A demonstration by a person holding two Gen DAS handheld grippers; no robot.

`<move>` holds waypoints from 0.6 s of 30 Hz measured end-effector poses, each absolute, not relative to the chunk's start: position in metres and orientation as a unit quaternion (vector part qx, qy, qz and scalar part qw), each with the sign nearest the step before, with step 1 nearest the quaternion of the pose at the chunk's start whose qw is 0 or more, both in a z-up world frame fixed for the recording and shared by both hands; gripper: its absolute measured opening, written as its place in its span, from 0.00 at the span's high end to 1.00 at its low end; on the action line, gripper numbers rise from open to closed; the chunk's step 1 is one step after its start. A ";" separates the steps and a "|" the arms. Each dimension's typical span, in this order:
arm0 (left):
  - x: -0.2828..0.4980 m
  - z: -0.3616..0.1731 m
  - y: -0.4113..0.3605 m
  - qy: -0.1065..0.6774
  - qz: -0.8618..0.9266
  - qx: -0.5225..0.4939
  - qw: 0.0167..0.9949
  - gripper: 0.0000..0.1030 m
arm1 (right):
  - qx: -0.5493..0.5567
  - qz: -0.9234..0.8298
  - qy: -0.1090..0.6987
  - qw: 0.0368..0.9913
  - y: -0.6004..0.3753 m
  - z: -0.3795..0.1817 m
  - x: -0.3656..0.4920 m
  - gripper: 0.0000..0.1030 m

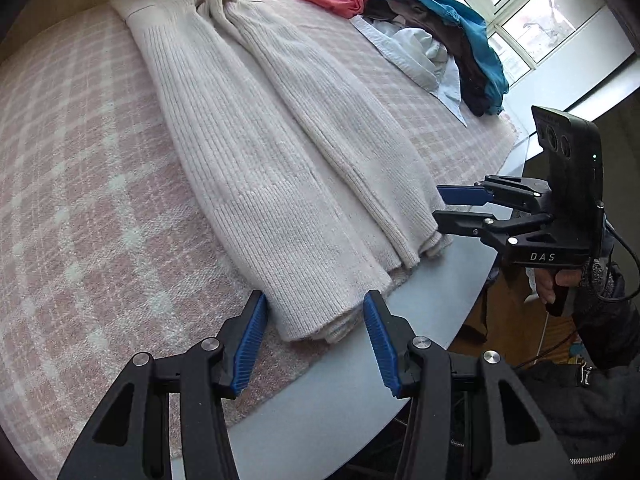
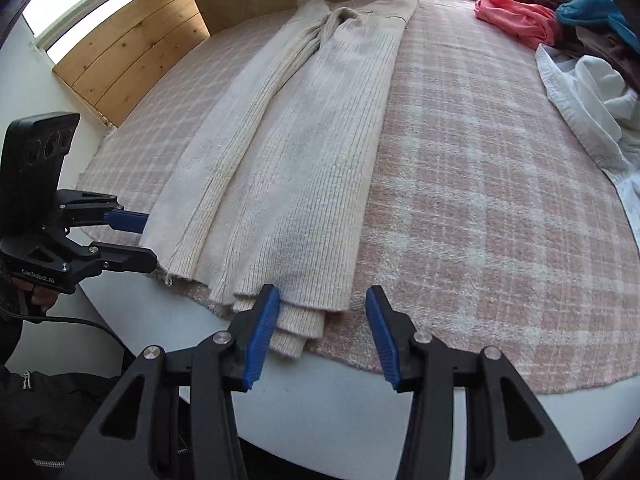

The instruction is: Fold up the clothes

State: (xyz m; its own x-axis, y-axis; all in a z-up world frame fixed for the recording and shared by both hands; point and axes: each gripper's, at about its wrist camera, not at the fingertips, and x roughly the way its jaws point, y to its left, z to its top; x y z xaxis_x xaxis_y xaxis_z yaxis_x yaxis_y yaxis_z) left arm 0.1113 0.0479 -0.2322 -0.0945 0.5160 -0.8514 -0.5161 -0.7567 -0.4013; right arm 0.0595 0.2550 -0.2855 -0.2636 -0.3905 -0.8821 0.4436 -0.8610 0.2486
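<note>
While a long cream ribbed knit garment [image 1: 272,168] lies lengthwise on the pink checked blanket [image 1: 80,200], folded into a narrow strip with its sleeves laid along the body, its hem reaches the near edge of the blanket, and both grippers sit at that hem. The blanket covers a pale grey surface [image 1: 328,400] whose rounded near edge shows bare in front of it.

At one hem corner, the left gripper [image 1: 316,332] has its blue-padded jaws partly open, straddling the stacked knit layers; the pads stand just beside the cloth on either side, not pressing it. At the other hem corner, the right gripper [image 2: 322,328] also has its jaws partly open: its left pad is touching the edge of the folded layers, its right pad stands apart over the blanket, so nothing is clamped. A hand [image 1: 554,284] in a dark sleeve holds the right gripper's handle.

Toward the far right corner of the blanket, by the window, lies a heap of other clothes [image 1: 420,28]: coral, teal, dark brown and white pieces.
</note>
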 end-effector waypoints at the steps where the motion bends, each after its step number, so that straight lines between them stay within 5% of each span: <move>1: 0.110 -0.231 0.046 -0.005 0.739 -0.575 0.350 0.54 | 0.551 -0.792 0.026 0.263 0.255 -0.284 0.060 0.56; 7: 0.106 -0.230 0.036 -0.021 0.730 -0.579 0.361 0.53 | 0.560 -0.787 -0.041 0.255 0.276 -0.270 0.053 0.55; 14: 0.108 -0.234 0.044 -0.018 0.726 -0.581 0.367 0.51 | 0.561 -0.788 -0.007 0.254 0.263 -0.276 0.051 0.53; 18: 0.112 -0.232 0.051 0.000 0.723 -0.582 0.374 0.67 | 0.562 -0.782 0.014 0.270 0.256 -0.271 0.056 0.58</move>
